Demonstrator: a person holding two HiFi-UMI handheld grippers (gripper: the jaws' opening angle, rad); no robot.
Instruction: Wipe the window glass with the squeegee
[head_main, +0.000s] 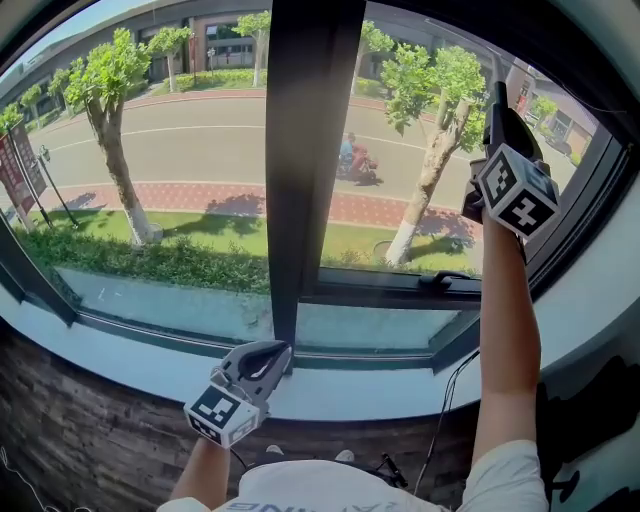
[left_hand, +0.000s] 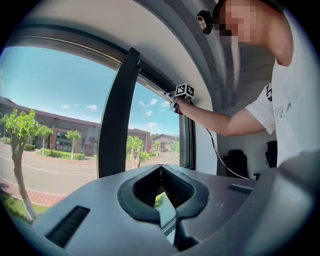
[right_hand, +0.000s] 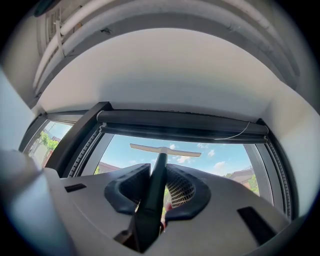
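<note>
The right gripper (head_main: 499, 118) is raised at arm's length, jaws clamped on the squeegee (right_hand: 159, 169) handle. Its blade sits high on the right-hand window glass (head_main: 400, 180), just under the top frame. The left gripper (head_main: 262, 362) hangs low by the window sill (head_main: 350, 395), jaws together (nothing in them).

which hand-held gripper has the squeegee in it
The right hand-held gripper, raised high at the right pane, jaws clamped on the handle of the squeegee. The left hand-held gripper sits low by the sill, jaws shut on nothing.
</note>
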